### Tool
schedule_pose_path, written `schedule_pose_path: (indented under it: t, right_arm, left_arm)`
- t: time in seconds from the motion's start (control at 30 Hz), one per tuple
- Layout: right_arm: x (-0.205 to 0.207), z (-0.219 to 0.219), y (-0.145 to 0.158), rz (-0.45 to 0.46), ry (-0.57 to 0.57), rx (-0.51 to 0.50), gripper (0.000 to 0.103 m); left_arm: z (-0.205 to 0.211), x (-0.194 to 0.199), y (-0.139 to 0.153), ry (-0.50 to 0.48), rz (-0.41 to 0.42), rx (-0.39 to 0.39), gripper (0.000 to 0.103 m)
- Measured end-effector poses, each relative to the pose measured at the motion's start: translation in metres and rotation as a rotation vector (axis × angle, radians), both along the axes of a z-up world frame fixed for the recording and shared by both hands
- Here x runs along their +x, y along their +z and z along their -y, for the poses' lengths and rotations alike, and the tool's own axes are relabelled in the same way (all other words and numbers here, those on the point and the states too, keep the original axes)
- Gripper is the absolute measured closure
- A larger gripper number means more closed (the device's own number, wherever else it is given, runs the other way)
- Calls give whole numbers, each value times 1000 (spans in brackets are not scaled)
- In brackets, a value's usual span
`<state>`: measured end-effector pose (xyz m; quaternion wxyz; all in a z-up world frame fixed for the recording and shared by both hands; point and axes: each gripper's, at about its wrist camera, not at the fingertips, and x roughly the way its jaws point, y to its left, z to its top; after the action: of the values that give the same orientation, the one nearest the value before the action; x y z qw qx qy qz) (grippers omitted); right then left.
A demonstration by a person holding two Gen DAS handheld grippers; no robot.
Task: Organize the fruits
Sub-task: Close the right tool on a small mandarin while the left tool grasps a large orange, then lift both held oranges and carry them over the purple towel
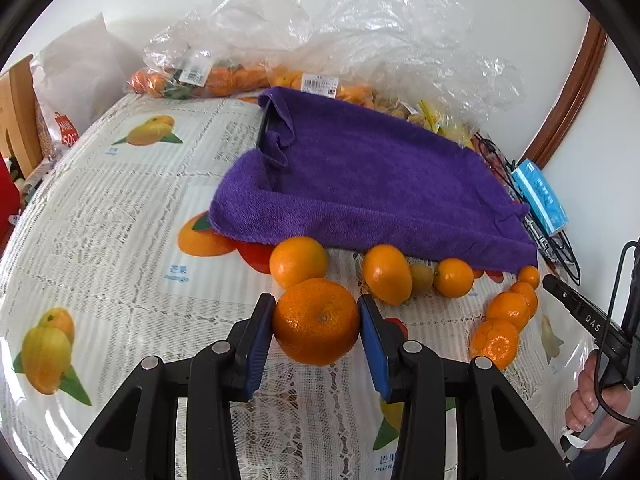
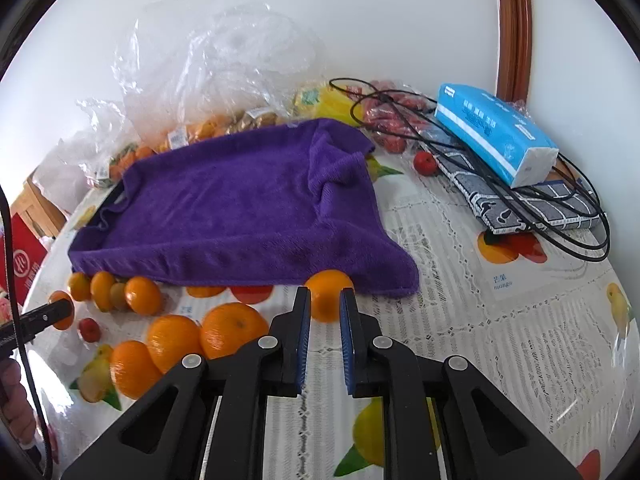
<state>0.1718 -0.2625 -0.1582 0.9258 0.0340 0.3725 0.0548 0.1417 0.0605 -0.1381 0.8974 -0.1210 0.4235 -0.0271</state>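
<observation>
We found the left gripper [image 1: 317, 322] clamped on a large mandarin [image 1: 316, 322], both blue pads [image 1: 256, 344] pressed to its sides, the fruit low over or still on the table [image 1: 120, 208] near its front edge. The right gripper [image 2: 325, 308] had its jaws drawn close, a small orange [image 2: 328, 294] showing at the tips; whether the pads pressed on it we could not tell, since it may have lain just beyond them.

Outward from the left fingers, loose oranges [image 1: 386, 274] lay in a row along the near hem of the purple towel [image 1: 360, 184], which draped a tray in the middle of the table. Bagged fruit [image 1: 216, 76] sat at the far edge.

Step in hand, as we judged: first pick, grasp made. The next move called for a lift clear of the neighbouring fruit and a carry over the towel's rim.

Both grippers pointed obliquely down toward the towel; the right hand [image 1: 596, 396] gripped its handle at the table's right edge.
</observation>
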Motion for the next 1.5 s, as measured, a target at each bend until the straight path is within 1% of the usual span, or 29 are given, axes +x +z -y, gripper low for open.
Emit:
schedule_pose_path:
  t: [0.03,0.1,0.17,0.23,0.27,0.3,0.33,0.37,0.5,0.53,0.57,0.7,0.8,0.83,0.87,0.9,0.97,1.07,1.13,1.17,1.2,1.27,1.37,1.43,1.47,1.5]
  right_arm:
    - [-2,-3,3,15,9,-3,88]
    - [-2,-9,2,16,24,-36,88]
    - [1,-12,-3,-1,18,-56,88]
    - [2,-12,-7,-5,18,-46,87]
    - [3,-12,-8,-6,17,-42,81]
    - [5,-12,-10,-11,14,-39,70]
    - [7,-12,-13,-21,12,-39,66]
    - [9,-12,-16,-31,10,-42,66]
    - [14,-10,-25,-42,6,-29,66]
    - [17,-8,-27,-47,6,-26,69]
    - [17,-7,-27,-46,8,-18,69]
    - [15,-4,-25,-35,10,-8,69]
    - [8,-2,-17,-9,6,-10,71]
    - [6,-1,-13,-3,2,-8,74]
    - [5,0,-10,3,0,-1,90]
    - [4,1,-6,2,7,15,92]
    - [3,1,-4,-6,14,15,92]
    - [8,-1,-12,-29,10,-26,91]
    - [10,0,-14,-26,8,-8,88]
    - [10,1,-14,-25,10,2,80]
    - [11,0,-15,-22,12,9,69]
    - [13,-2,-17,-20,11,1,60]
    - [20,-5,-23,-34,17,2,60]
    - [24,-6,-26,-44,23,13,62]
    - [26,-6,-28,-55,22,15,71]
    - [28,-5,-29,-65,27,25,71]
  left_arm:
    - [0,-2,2,4,9,12,63]
    - [-1,-5,4,7,13,22,63]
    - [-4,-8,6,8,11,7,63]
    - [-6,-10,6,12,9,0,63]
    - [-7,-11,6,16,8,-3,63]
    - [-8,-12,5,19,7,-7,63]
    - [-9,-12,5,22,6,-10,63]
    - [-9,-12,5,21,5,-14,63]
    - [-8,-11,5,14,11,-13,63]
    - [-7,-10,5,11,12,-9,63]
    - [-7,-11,5,10,14,-10,63]
    - [-4,-10,9,6,24,-10,63]
    - [-2,-10,14,3,35,-8,63]
    - [-1,-10,16,1,39,-9,63]
    - [-1,-9,17,-2,42,-8,63]
    - [1,-8,19,-5,44,-5,63]
    - [4,-7,21,-11,50,-2,63]
    - [7,-7,23,-20,52,-6,63]
    - [8,-8,23,-22,50,-4,63]
    - [8,-8,23,-23,49,-1,63]
    - [8,-8,22,-22,45,0,63]
    - [7,-8,21,-23,41,-4,63]
    - [7,-7,19,-19,36,2,63]
    - [7,-5,18,-19,36,4,63]
    - [7,-5,18,-18,36,6,63]
    - [7,-5,18,-17,37,7,63]
